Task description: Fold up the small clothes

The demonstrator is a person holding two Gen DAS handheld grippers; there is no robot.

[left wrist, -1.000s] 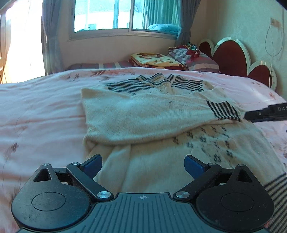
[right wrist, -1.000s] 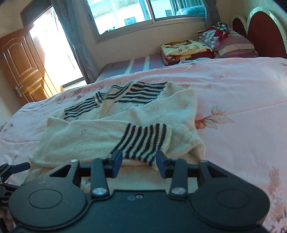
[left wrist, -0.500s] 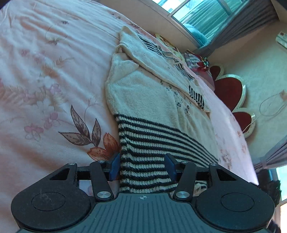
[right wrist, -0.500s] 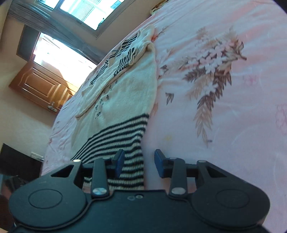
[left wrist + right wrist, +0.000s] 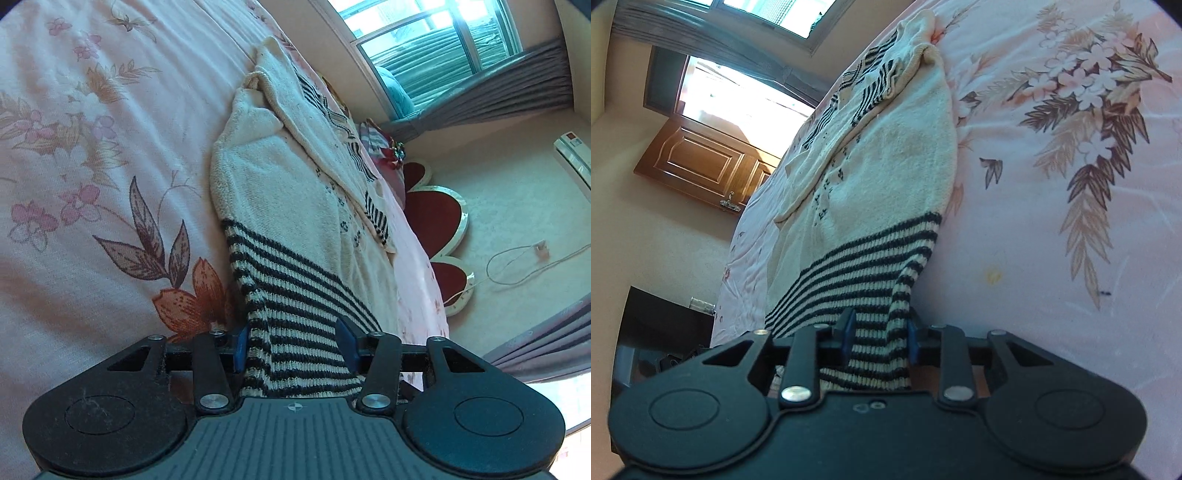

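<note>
Between left gripper pads: striped hem of the sweater (image 5: 295,354); left gripper (image 5: 295,345) jaws closing on it, blue pads touching the knit at both sides
Right gripper (image 5: 879,338): jaws closing, pinching the hem's other corner, fabric bunched between pads
Sweater body: cream knit, runs away from both claws; sleeve folded across it
Bedspread (image 5: 92,177): pink floral, under sweater
Far: window (image 5: 436,48), headboard (image 5: 439,218), door (image 5: 701,162)

Left gripper (image 5: 295,345): black ribbed body, two round caps, silver screws, blue pads (image 5: 242,349), small cross mark. Right gripper (image 5: 879,341): smooth black body, same caps, screws, blue pads (image 5: 847,334).
</note>
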